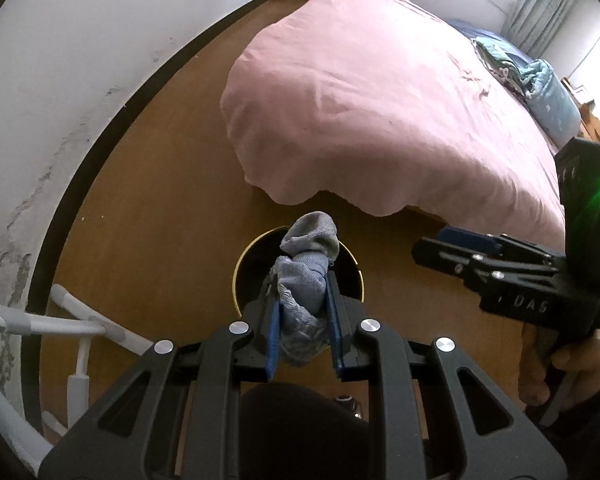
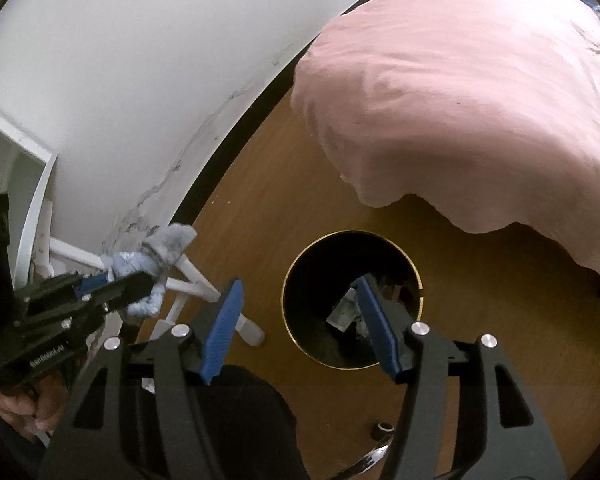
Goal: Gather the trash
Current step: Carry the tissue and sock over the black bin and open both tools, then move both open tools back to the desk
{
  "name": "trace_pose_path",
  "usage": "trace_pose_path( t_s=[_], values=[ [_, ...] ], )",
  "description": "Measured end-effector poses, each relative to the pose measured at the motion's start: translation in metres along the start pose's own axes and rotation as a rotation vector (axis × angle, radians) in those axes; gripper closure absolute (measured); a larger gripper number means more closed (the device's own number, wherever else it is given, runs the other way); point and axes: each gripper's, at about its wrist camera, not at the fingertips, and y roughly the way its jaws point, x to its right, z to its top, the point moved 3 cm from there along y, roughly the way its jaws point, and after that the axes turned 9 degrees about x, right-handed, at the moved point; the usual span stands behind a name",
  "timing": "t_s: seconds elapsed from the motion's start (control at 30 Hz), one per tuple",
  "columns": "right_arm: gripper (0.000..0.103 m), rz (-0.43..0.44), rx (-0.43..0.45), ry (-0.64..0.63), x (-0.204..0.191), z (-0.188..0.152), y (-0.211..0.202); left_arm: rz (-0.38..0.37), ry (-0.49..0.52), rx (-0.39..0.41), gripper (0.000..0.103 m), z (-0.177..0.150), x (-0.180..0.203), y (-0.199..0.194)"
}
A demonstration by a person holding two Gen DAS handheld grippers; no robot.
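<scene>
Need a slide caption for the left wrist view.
Left gripper holds a grey sock above the bin beside the bed.

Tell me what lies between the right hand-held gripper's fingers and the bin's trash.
Nothing: in the right wrist view, the open right hand-held gripper frames the bin directly.

Floor (image 1: 172, 216): smooth wood-look boards with a low sheen. Bed cover (image 1: 380, 112), at 1 o'clock in the left wrist view: matt pink cloth, softly creased. Sock (image 1: 306, 280): grey-blue knitted cloth, ribbed and fuzzy. Left gripper (image 1: 304, 332): matt black plastic frame, bright metal screw heads, ridged blue pads (image 1: 274, 340). Bin (image 2: 418, 280), at 5 o'clock in the right wrist view: dark interior, glossy gold-coloured rim, crumpled paper inside. Wall (image 2: 140, 80): matt white paint, cracked and flaking near the skirting.
</scene>
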Motion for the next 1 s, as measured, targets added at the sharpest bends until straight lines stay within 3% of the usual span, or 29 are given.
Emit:
trace_pose_path(
  t_s=[0.17, 0.2, 0.27, 0.3, 0.33, 0.47, 0.57, 0.77, 0.83, 1.0],
  values=[
    [0.043, -0.023, 0.025, 0.055, 0.017, 0.001, -0.008, -0.034, 0.016, -0.008, 0.083, 0.004, 0.011, 0.008],
    [0.040, -0.026, 0.031, 0.063, 0.019, 0.002, -0.009, -0.040, 0.019, -0.006, 0.079, 0.005, 0.014, 0.009],
    [0.034, -0.040, 0.049, 0.077, 0.024, 0.003, -0.014, -0.041, 0.026, -0.003, 0.060, 0.008, 0.019, 0.009],
    [0.034, -0.041, 0.055, 0.079, 0.026, 0.003, -0.016, -0.037, 0.029, 0.007, 0.046, 0.009, 0.021, 0.008],
    [0.034, -0.042, 0.060, 0.084, 0.028, 0.003, -0.019, -0.032, 0.032, 0.016, 0.041, 0.010, 0.023, 0.006],
    [0.034, -0.045, 0.061, 0.084, 0.029, 0.002, -0.021, -0.025, 0.057, 0.035, 0.033, 0.011, 0.029, -0.005],
    [0.034, -0.058, 0.063, 0.069, 0.027, 0.001, -0.024, -0.002, 0.073, 0.060, 0.021, 0.009, 0.028, -0.023],
    [0.033, -0.109, 0.091, -0.031, 0.004, 0.004, -0.038, 0.085, 0.069, 0.144, 0.011, 0.000, 0.009, -0.097],
    [0.025, -0.100, 0.113, -0.075, -0.016, 0.008, -0.046, 0.116, 0.059, 0.188, 0.009, -0.005, -0.004, -0.133],
    [0.023, 0.007, 0.150, -0.248, -0.111, 0.009, -0.062, 0.262, -0.044, 0.291, 0.008, -0.034, -0.065, -0.222]
  ],
)
